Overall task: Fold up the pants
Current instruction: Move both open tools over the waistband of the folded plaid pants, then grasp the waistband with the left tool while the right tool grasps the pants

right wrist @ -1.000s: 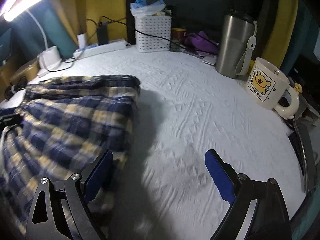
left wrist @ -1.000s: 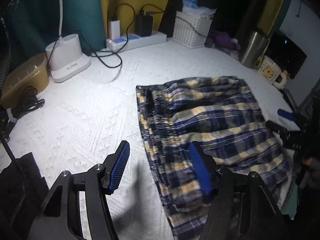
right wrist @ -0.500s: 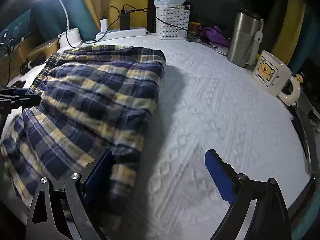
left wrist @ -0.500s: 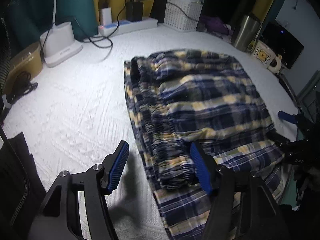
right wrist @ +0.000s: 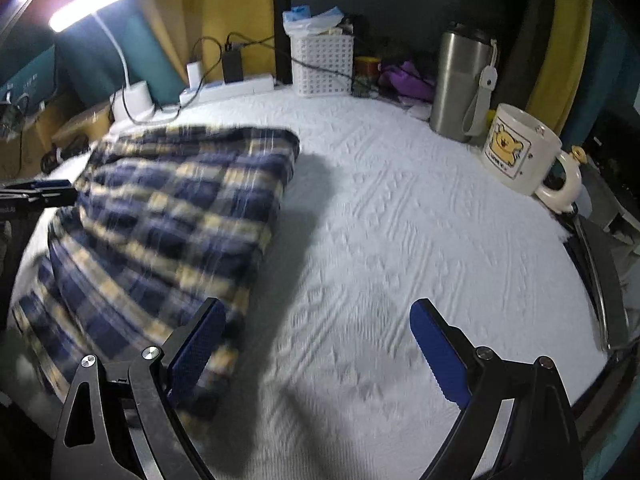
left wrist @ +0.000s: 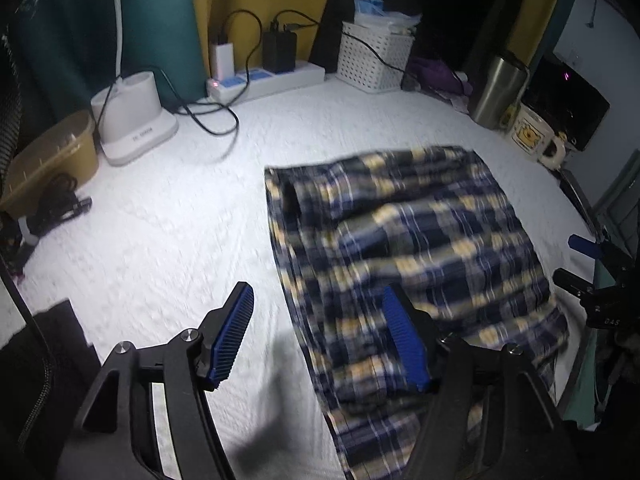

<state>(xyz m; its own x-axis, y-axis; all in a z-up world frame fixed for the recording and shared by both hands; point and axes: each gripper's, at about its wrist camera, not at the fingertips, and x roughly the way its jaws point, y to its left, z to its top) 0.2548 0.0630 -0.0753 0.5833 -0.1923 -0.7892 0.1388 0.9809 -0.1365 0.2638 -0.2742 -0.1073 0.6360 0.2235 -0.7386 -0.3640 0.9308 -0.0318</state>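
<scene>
White quilted surface (left wrist: 168, 240) under lamplight, pants (left wrist: 408, 240) lying folded on it.
I am hovering my left claw (left wrist: 320, 336) over the pants' near-left edge and my right claw (right wrist: 316, 344) beside their right edge, both spread apart and gripping nothing; next, I judge, comes pinching the near hem for another fold.

Navy, blue and yellow plaid pants (left wrist: 404, 248) beside blue-padded black jaws; white textured tabletop (right wrist: 400, 232) between them; beyond, cream mug (right wrist: 520, 148) with yellow bear print, steel-grey tumbler (right wrist: 460, 80).
</scene>
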